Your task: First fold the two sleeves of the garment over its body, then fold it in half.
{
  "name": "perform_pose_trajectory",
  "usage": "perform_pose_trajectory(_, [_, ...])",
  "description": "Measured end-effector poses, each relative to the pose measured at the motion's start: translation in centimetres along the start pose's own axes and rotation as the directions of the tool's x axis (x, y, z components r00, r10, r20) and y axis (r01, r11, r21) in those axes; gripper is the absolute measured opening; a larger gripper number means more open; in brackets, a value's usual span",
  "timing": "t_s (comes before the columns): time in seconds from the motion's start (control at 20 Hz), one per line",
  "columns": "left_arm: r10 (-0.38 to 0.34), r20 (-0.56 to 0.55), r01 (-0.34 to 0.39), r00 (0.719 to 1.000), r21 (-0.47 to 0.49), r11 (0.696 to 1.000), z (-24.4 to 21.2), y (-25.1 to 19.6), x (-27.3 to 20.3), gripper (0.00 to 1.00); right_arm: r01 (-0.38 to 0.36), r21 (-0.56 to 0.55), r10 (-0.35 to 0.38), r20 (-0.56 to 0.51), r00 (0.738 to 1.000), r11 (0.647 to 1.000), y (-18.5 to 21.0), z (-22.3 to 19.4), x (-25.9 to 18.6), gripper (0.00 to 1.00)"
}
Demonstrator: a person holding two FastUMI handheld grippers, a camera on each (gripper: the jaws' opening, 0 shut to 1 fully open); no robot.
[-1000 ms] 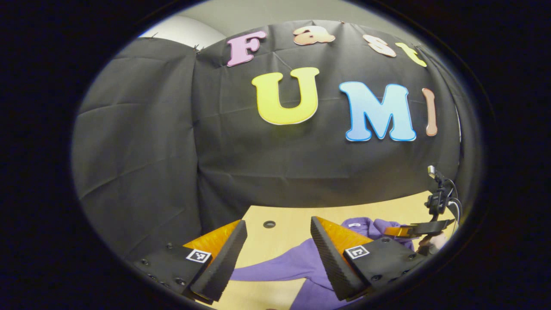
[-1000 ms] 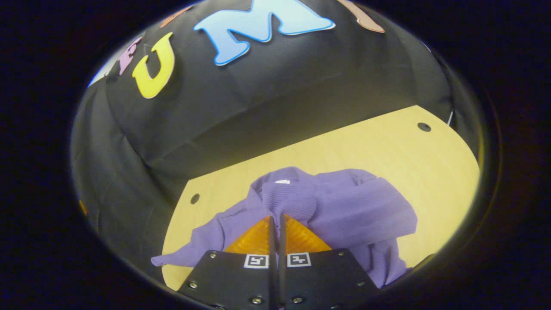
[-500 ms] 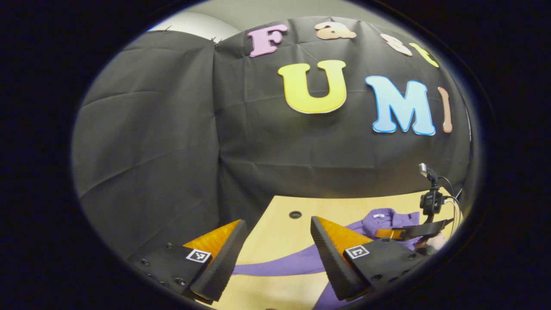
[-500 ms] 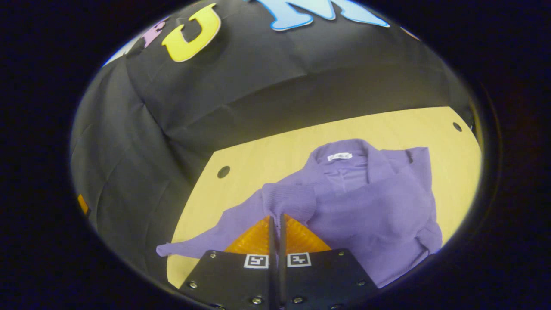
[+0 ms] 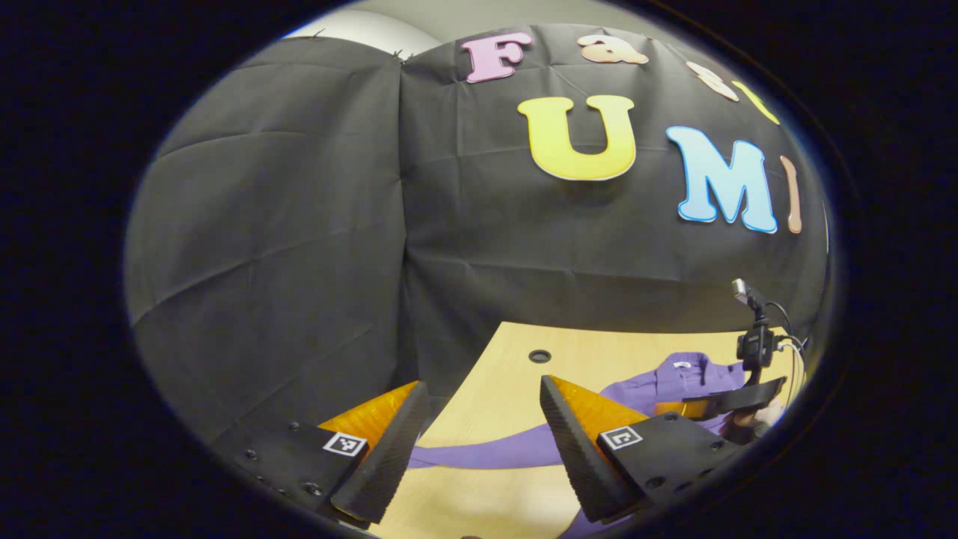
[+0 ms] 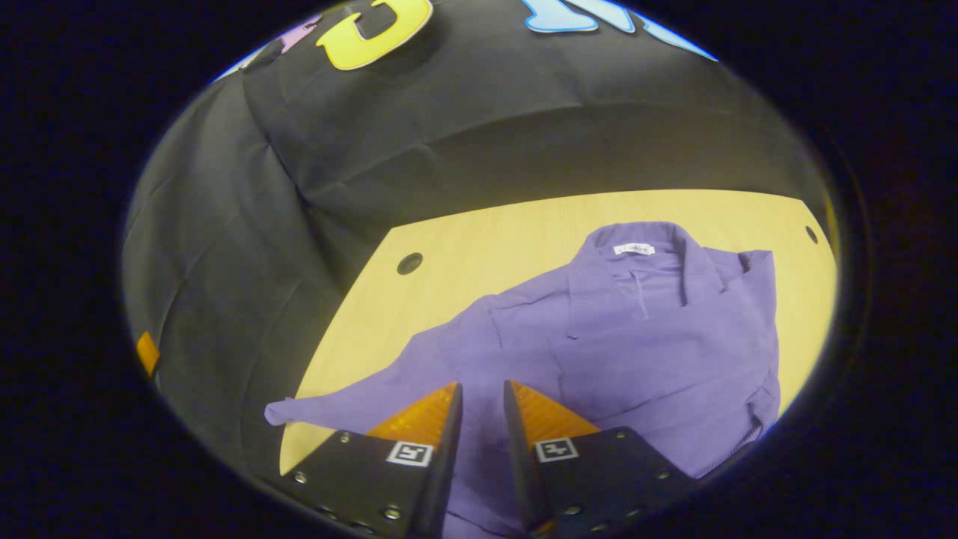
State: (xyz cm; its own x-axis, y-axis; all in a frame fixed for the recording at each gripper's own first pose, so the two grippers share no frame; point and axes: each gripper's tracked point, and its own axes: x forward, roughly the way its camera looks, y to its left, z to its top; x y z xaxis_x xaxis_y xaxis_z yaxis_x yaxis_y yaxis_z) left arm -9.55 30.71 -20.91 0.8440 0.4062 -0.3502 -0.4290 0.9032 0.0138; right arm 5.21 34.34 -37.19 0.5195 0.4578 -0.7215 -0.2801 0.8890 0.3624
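A purple collared sweater [image 6: 658, 337] lies front up on the wooden table [image 6: 486, 232]. Its right sleeve is folded across the chest, while the left sleeve [image 6: 337, 400] stretches out flat toward the table's left edge. My right gripper [image 6: 483, 397] hovers just over the sweater near the left shoulder, its jaws slightly open with nothing between them. My left gripper [image 5: 483, 385] stands wide open above the table, and the left sleeve [image 5: 486, 455] runs across below its fingers. In the left gripper view the right gripper [image 5: 673, 408] and a hand sit over the sweater [image 5: 673, 378].
The table has round holes near its back corners [image 6: 409, 263] [image 6: 810, 233] [image 5: 539, 355]. Black cloth walls stand close behind and to the left of the table. Bare wood lies between the sweater and the back edge.
My right gripper was shut on the right sleeve's cuff, carried it across the body, and has now let go and opened. The left gripper drifted left, still open.
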Motion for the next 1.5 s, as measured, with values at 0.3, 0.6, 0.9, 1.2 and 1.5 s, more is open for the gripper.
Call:
perform_pose_trajectory(0.3, [0.039, -0.067, -0.037, 0.997, 0.043, 0.998, -5.7, 1.7, 1.4, 1.0, -0.011, -0.026, 0.011, 0.016, 1.0, 1.0, 0.3, 0.4, -2.0, 0.69])
perform_pose_trajectory(0.6, [0.081, -0.179, -0.079, 0.98, 0.02, 0.997, -13.0, 4.7, 5.0, 0.96, 0.021, -0.038, -0.019, 0.033, 0.999, 0.999, -1.5, 0.8, -4.9, 0.69])
perform_pose_trajectory(0.9, [0.115, -0.274, -0.119, 0.955, 0.005, 0.993, -18.3, 7.9, 9.8, 1.0, 0.104, -0.025, -0.104, 0.027, 0.994, 0.994, -5.5, -0.1, -7.6, 0.69])
perform_pose_trajectory(1.2, [0.103, -0.359, -0.121, 0.928, -0.026, 0.992, -23.6, 8.5, 13.1, 1.0, 0.18, 0.005, -0.18, 0.01, 0.984, 0.984, -8.6, -1.5, -9.4, 0.69])
perform_pose_trajectory(1.5, [0.094, -0.413, -0.12, 0.906, -0.037, 0.992, -26.6, 7.9, 14.6, 1.0, 0.205, 0.031, -0.205, 0.002, 0.979, 0.978, -9.3, -1.8, -10.4, 0.69])
